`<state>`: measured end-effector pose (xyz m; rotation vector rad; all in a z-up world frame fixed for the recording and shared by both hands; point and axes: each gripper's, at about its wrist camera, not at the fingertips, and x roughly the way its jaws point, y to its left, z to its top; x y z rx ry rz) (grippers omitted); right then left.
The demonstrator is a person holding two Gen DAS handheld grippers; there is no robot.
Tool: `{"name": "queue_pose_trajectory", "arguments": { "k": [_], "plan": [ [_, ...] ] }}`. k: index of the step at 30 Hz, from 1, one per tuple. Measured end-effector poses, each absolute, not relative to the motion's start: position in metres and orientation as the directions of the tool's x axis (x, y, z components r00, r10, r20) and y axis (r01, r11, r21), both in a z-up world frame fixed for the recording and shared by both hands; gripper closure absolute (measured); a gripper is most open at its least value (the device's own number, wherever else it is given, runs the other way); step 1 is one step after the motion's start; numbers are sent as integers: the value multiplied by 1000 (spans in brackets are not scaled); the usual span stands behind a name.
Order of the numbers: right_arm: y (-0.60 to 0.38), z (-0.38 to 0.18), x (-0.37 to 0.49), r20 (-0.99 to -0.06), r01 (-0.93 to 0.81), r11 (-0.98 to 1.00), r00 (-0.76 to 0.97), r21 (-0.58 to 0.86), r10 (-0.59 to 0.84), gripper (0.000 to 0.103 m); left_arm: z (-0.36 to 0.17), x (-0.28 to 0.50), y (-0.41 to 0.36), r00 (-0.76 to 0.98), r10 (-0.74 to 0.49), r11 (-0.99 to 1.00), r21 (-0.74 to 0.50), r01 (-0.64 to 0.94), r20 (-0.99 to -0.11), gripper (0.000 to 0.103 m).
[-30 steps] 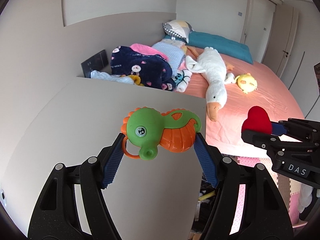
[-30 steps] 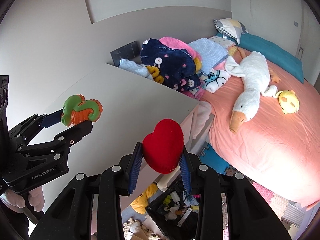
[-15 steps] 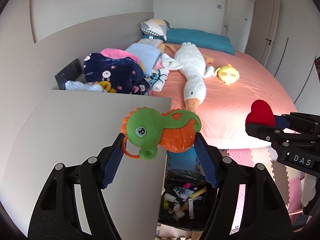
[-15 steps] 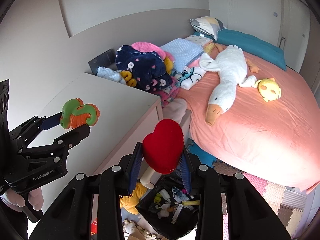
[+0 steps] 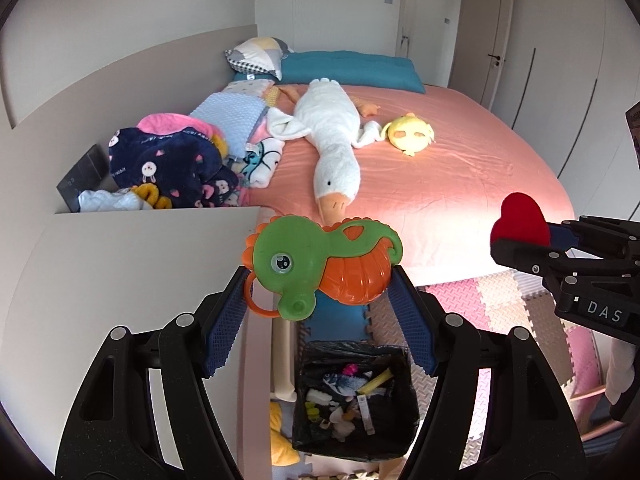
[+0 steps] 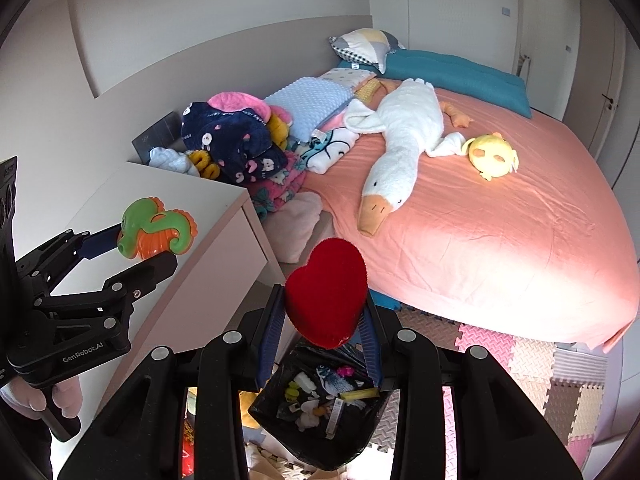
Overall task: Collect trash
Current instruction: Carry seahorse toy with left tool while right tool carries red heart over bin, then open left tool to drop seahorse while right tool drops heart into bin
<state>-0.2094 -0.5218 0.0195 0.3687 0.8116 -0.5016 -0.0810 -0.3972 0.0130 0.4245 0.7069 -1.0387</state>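
My left gripper (image 5: 320,292) is shut on a green and orange seahorse toy (image 5: 320,264), held in the air above the desk edge; the toy also shows in the right wrist view (image 6: 156,234). My right gripper (image 6: 324,320) is shut on a red plush heart (image 6: 326,292), which also shows at the right of the left wrist view (image 5: 520,220). A bin lined with a black bag (image 5: 356,400) stands on the floor below both grippers and holds several scraps; it also shows in the right wrist view (image 6: 324,404).
A white desk (image 5: 120,280) is at the left, its corner next to the bin. A bed with a pink sheet (image 5: 460,168) carries a white goose plush (image 5: 332,140), a yellow plush (image 5: 412,136) and piled blankets (image 5: 172,168). Foam mats (image 6: 540,380) cover the floor.
Both grippers have moved right, off the desk toward the bed, with their toys still held. The bin has come into fuller view below them.
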Motion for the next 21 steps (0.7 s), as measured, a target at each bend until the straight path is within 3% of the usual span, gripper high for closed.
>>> {"name": "queue_pose_trajectory", "arguments": {
  "k": [21],
  "plan": [
    [-536, 15, -236, -770, 600, 789, 563, 131, -300, 66, 8, -109, -417, 255, -642, 383, -15, 924, -723, 35]
  ]
}}
